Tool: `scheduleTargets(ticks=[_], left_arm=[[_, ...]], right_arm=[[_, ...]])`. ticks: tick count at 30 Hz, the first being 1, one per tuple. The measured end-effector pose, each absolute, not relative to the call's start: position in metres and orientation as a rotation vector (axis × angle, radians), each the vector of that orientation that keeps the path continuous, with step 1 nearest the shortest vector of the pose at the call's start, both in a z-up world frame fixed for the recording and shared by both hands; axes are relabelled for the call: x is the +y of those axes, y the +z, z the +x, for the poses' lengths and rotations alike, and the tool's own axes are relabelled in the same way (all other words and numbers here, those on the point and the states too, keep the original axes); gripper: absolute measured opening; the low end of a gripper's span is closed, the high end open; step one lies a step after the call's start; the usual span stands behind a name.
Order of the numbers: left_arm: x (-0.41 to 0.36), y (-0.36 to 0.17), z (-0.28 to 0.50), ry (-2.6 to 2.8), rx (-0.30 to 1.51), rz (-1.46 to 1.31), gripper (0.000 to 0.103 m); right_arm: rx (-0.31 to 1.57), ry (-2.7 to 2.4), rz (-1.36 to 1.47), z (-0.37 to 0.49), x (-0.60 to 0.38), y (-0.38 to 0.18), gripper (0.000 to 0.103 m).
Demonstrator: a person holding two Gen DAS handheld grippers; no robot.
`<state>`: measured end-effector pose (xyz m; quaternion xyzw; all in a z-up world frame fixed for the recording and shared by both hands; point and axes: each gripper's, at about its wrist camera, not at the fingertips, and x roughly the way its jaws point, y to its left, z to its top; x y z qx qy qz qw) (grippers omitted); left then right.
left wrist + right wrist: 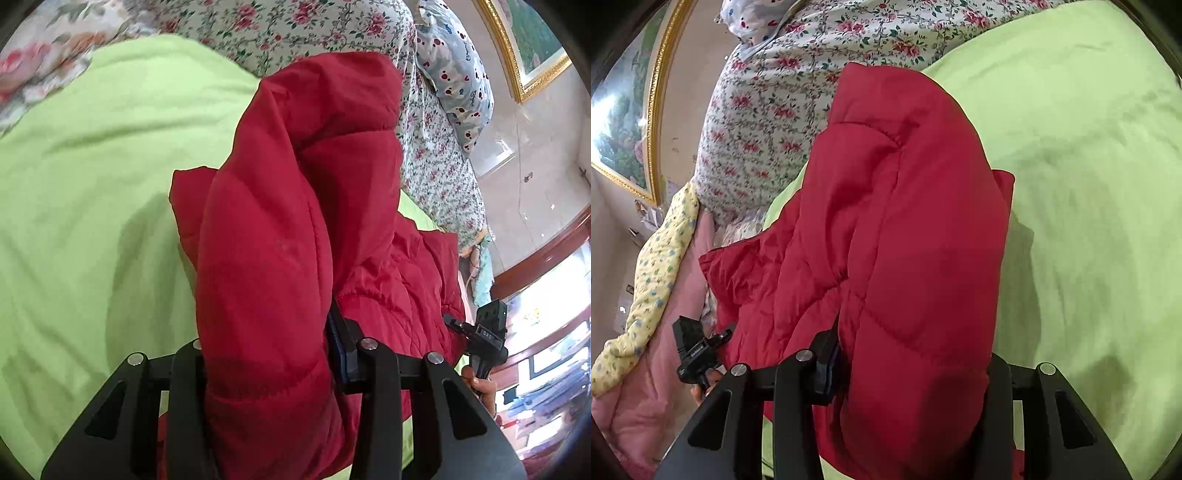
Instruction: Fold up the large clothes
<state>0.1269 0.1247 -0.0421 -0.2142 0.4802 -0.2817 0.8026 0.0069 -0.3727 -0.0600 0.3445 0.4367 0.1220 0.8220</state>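
A red quilted puffer jacket [295, 192] is held up over a bed covered by a light green sheet [92, 177]. My left gripper [266, 354] is shut on a thick fold of the jacket, which bulges up between its fingers and hides their tips. In the right wrist view the same jacket [905, 221] fills the middle, and my right gripper [912, 373] is shut on another thick fold. The right gripper also shows at the right edge of the left wrist view [480, 339], and the left gripper shows at the lower left of the right wrist view [698, 350].
A floral duvet [295, 29] and a spotted pillow [461, 74] lie at the head of the bed. A gold-framed picture [532, 44] hangs on the wall. A pink blanket [646, 369] and yellow floral cloth [653, 277] lie at the bed's side.
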Motion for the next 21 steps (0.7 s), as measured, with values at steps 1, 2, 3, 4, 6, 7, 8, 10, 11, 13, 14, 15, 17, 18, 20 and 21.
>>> scheduleTargets(ticks=[1, 2, 3, 4, 6, 7, 8, 10, 11, 13, 14, 15, 17, 18, 20, 21], left_arm=[[0.127, -0.044, 0.124, -0.609, 1.035, -0.463, 0.037], [0.13, -0.046, 0.122, -0.612, 1.039, -0.464, 0.037], [0.132, -0.049, 0.119, -0.609, 1.043, -0.46, 0.037], [0.132, -0.05, 0.118, -0.604, 1.045, -0.454, 0.038], [0.129, -0.051, 0.118, -0.58, 1.046, -0.431, 0.041], [0.126, -0.051, 0.119, -0.555, 1.043, -0.406, 0.043], [0.122, -0.05, 0.12, -0.532, 1.039, -0.384, 0.045], [0.117, -0.047, 0.119, -0.478, 1.025, -0.353, 0.057], [0.114, -0.046, 0.118, -0.441, 1.018, -0.334, 0.059], [0.111, -0.044, 0.116, -0.408, 0.999, -0.322, 0.062], [0.11, -0.044, 0.114, -0.401, 0.995, -0.318, 0.063], [0.109, -0.043, 0.112, -0.382, 0.989, -0.303, 0.066], [0.109, -0.043, 0.11, -0.355, 0.98, -0.284, 0.071], [0.108, -0.042, 0.11, -0.336, 0.98, -0.272, 0.078], [0.109, -0.038, 0.108, -0.281, 0.97, -0.237, 0.087], [0.111, -0.037, 0.105, -0.273, 0.956, -0.23, 0.087]], right_arm=[[0.93, 0.262, 0.739, 0.001, -0.372, -0.06, 0.044], [0.93, 0.264, 0.747, -0.003, -0.371, -0.061, 0.044], [0.929, 0.264, 0.754, -0.005, -0.371, -0.062, 0.045], [0.927, 0.264, 0.757, -0.007, -0.371, -0.062, 0.045], [0.93, 0.254, 0.746, -0.008, -0.371, -0.065, 0.049], [0.933, 0.242, 0.739, -0.007, -0.37, -0.065, 0.05], [0.938, 0.229, 0.728, -0.005, -0.37, -0.066, 0.054], [0.942, 0.202, 0.706, -0.001, -0.369, -0.066, 0.06], [0.945, 0.191, 0.696, 0.001, -0.368, -0.066, 0.063], [0.949, 0.168, 0.677, 0.001, -0.368, -0.066, 0.068], [0.95, 0.16, 0.674, 0.001, -0.368, -0.066, 0.071], [0.949, 0.154, 0.671, 0.001, -0.368, -0.065, 0.072], [0.947, 0.138, 0.663, -0.002, -0.37, -0.065, 0.077], [0.946, 0.124, 0.658, -0.003, -0.37, -0.064, 0.083], [0.945, 0.092, 0.643, -0.005, -0.374, -0.062, 0.091], [0.947, 0.077, 0.636, -0.005, -0.375, -0.06, 0.095]])
